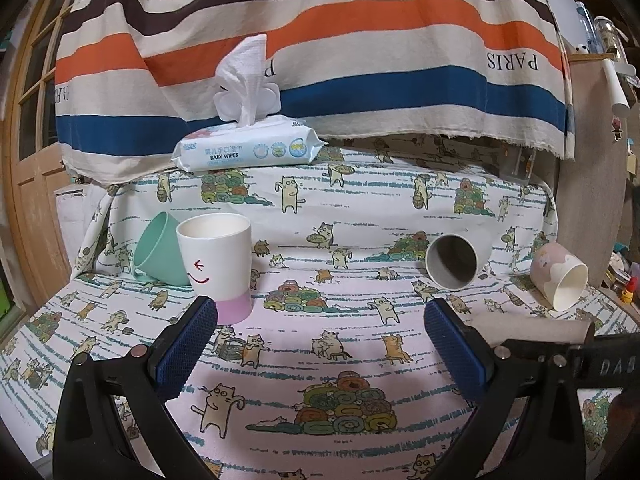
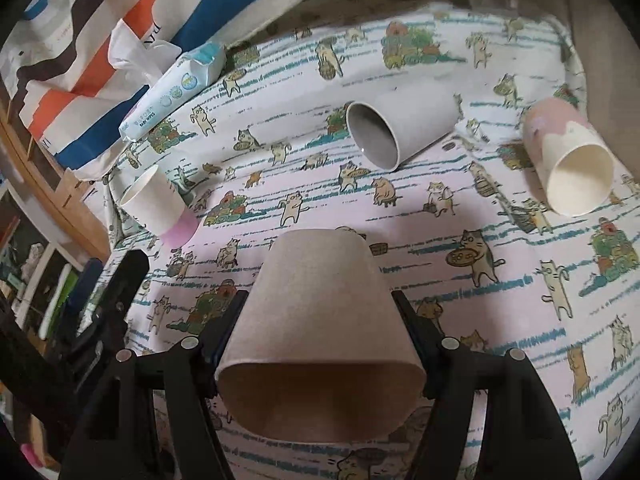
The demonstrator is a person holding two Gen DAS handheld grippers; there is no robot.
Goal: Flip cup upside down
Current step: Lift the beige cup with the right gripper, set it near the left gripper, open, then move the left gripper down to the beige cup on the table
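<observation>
- Cat-printed cloth [image 1: 360, 216] covers the surface across the left wrist view, with a striped fabric [image 1: 320, 40] hanging along the top of the frame.
- Left gripper [image 1: 320, 316] sits at the bottom with its blue-padded fingers spread wide, holding nothing.
- At left centre a white cup with a pink base [image 1: 218, 264] stands upright, touching a tilted green cup [image 1: 160, 248] behind it; a grey cup [image 1: 456, 260] and a pink-and-cream cup [image 1: 560, 280] lie on their sides at right. A baby wipes pack [image 1: 248, 148] rests above centre.
- In the right wrist view, the right gripper [image 2: 320, 312] at bottom centre pinches the brown cup [image 2: 320, 336] by its sides, mouth toward the camera, base pointing away, over the cloth [image 2: 520, 300].
- Grey cup [image 2: 396, 132] lies upper centre, pink-and-cream cup [image 2: 568, 160] upper right, white cup [image 2: 160, 204] at left.
</observation>
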